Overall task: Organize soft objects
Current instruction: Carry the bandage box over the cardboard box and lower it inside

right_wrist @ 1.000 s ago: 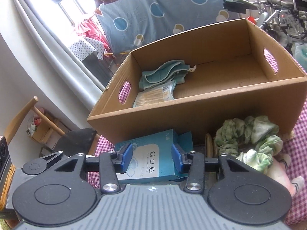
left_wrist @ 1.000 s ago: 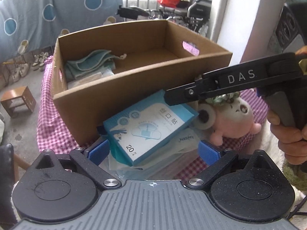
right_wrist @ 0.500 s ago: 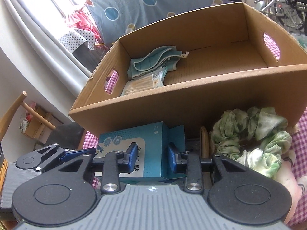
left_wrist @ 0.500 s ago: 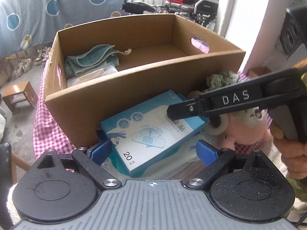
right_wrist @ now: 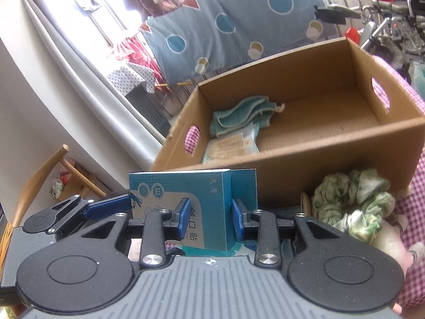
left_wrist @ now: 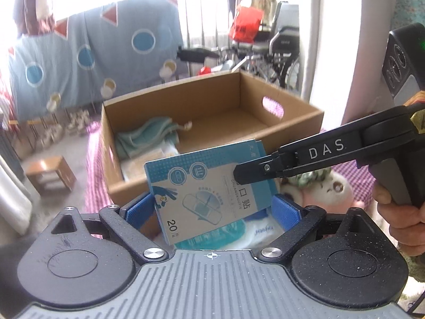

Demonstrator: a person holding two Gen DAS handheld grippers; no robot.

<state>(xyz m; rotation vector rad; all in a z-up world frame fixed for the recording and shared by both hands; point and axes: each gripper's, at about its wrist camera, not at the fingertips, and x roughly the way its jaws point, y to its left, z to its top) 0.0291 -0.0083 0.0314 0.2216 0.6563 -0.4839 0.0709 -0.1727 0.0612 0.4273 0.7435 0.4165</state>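
My right gripper [right_wrist: 209,216] has its blue fingers [right_wrist: 183,219] closed in on the narrow end of the teal plaster box [right_wrist: 186,204]; they have just been closing, and the pads now press the box from both sides. My left gripper [left_wrist: 213,211] stands wide, fingers [left_wrist: 138,210] flanking the same box at its lower corners, and I cannot see either pad pressing it. The box hangs tilted, clear of the checked bench cloth [right_wrist: 409,207], just before the near wall of the cardboard carton [right_wrist: 318,159]. I judge it light and stiff but thin-walled, so a hard squeeze could crush it; gripping across the short end, as now, looks right. In the carton lie a folded teal cloth [right_wrist: 239,117] and a flat packet [right_wrist: 233,146]. A green scrunchie [right_wrist: 353,202] and pink plush toy [left_wrist: 334,188] wait outside.
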